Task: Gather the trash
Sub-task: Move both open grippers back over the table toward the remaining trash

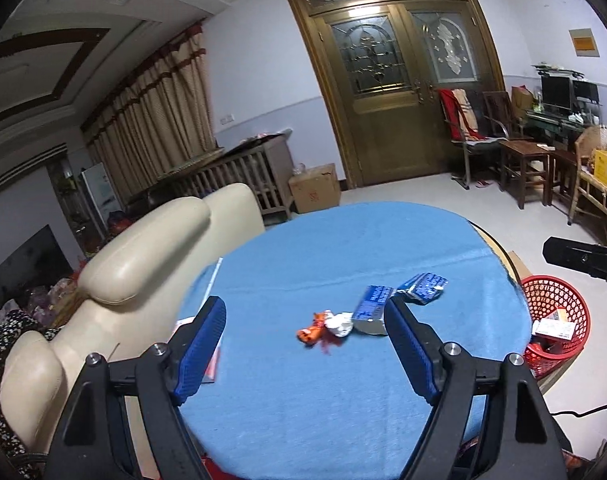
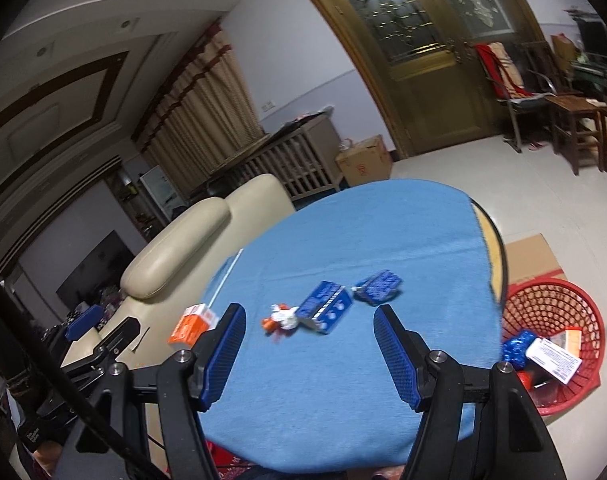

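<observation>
1. The left gripper is in the lower middle of the left wrist view. Its blue pads stand wide apart and nothing is between them; below them is only the blue tablecloth.
2. The right gripper is in the lower middle of the right wrist view. Its pads are also apart and hold nothing.
3. Trash lies in the centre of the cloth: a crumpled orange and white wrapper, just beside it a blue carton, and to the upper right of that a flattened blue packet, a little apart.
4. In the right wrist view the same pieces show in the middle of the frame: the wrapper, the carton and the packet.
5. An orange and white box lies at the left edge of the cloth, near the cream sofa.
6. A red mesh basket stands on the floor at the right edge of the frame, beside the table. It already holds some packets, one blue and one white.
7. A brown cardboard box stands on the floor near the wooden double door in the upper middle.
</observation>
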Available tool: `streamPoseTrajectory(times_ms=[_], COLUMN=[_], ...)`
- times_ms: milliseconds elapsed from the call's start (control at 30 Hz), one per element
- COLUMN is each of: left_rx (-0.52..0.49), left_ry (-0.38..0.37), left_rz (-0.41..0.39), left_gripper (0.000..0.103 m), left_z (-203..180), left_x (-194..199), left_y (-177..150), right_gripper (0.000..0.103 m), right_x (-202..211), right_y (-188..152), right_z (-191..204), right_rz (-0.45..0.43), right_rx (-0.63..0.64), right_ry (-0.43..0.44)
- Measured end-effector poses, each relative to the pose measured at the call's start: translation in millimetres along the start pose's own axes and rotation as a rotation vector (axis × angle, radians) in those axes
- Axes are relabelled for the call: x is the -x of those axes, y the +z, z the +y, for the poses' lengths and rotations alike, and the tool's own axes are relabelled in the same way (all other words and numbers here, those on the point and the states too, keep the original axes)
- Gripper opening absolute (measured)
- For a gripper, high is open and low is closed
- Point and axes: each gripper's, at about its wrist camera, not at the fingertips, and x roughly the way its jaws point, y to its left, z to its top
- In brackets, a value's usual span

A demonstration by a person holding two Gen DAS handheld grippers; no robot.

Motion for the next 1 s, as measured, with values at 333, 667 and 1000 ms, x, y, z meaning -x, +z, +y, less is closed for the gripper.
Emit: streamPoseTrajectory(times_ms=[333, 667, 1000], left_rx=[0.035, 0.052, 0.051], left_ry=[0.079, 0.118, 0.124], left_rz=[-0.002, -0.003, 0.008], left_gripper=[0.083, 0.087, 0.087], left_z=[26.0, 34.4, 32.2], left_x=[13.1, 18.5, 14.7], left_y=[-6.5, -11.7, -13.3], right_gripper=[0.070, 0.070, 0.070], right_x=[-5.2, -8.6, -15.8], right_y=[-9.7, -17.1, -22.4], right_z=[37.4, 42.6, 42.6], right_rz=[0.011, 0.030, 0.053], right_rx=[0.073, 0.082, 0.082], right_ry=[0.047, 0.060, 0.060])
